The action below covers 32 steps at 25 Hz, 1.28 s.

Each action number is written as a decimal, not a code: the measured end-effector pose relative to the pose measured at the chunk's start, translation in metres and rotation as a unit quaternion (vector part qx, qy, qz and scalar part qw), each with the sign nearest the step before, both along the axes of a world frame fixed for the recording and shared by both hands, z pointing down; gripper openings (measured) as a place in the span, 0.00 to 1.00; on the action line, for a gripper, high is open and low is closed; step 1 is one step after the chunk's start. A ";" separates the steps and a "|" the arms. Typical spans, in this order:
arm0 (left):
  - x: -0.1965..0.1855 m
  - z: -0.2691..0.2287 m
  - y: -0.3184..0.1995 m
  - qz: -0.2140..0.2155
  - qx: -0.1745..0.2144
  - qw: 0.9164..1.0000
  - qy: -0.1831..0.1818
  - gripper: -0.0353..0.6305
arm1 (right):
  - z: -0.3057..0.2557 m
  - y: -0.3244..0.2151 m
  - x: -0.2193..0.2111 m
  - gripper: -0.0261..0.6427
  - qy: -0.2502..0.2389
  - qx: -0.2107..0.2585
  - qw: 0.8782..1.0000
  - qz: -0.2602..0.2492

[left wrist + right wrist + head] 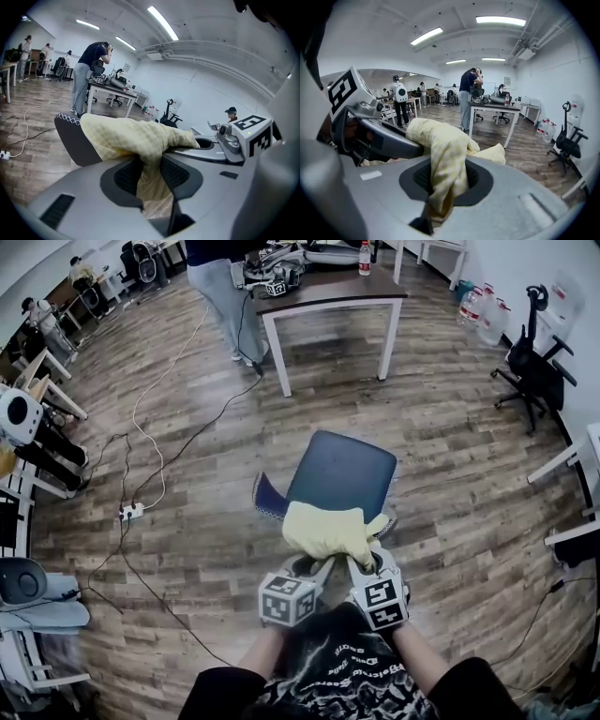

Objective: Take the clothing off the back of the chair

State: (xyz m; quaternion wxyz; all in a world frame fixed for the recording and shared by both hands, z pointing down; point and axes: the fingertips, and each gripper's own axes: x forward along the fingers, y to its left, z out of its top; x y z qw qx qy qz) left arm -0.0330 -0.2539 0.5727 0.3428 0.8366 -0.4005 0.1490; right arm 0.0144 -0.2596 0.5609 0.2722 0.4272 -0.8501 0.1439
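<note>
A pale yellow garment (pixel 325 529) lies bunched over the back of a dark blue chair (pixel 343 474) just in front of me. My left gripper (pixel 314 566) is shut on the garment's near left edge; in the left gripper view the cloth (pixel 149 161) is pinched between the two black pads. My right gripper (pixel 359 564) is shut on the near right edge, with the cloth (pixel 443 176) squeezed between its pads. The chair's stitched back edge (pixel 70 136) shows dark under the cloth (pixel 126 133). The two grippers sit side by side, close together.
A white-legged table (pixel 328 296) stands beyond the chair, with a person (pixel 220 292) beside it. A black office chair (pixel 534 371) is at the right wall. Cables and a power strip (pixel 131 512) trail over the wood floor at left. Desks line the left edge.
</note>
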 end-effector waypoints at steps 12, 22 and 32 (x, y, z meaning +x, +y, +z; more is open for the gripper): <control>0.015 -0.002 0.036 -0.015 0.000 1.000 0.002 0.20 | -0.004 0.040 0.012 0.12 -0.047 -0.017 0.999 0.007; 0.034 -0.002 0.066 -0.053 0.008 0.999 0.005 0.19 | -0.005 0.071 0.032 0.12 -0.062 -0.016 0.998 -0.008; 0.039 0.005 0.099 -0.054 -0.001 0.999 -0.006 0.19 | 0.004 0.102 0.037 0.12 -0.075 -0.030 0.997 -0.012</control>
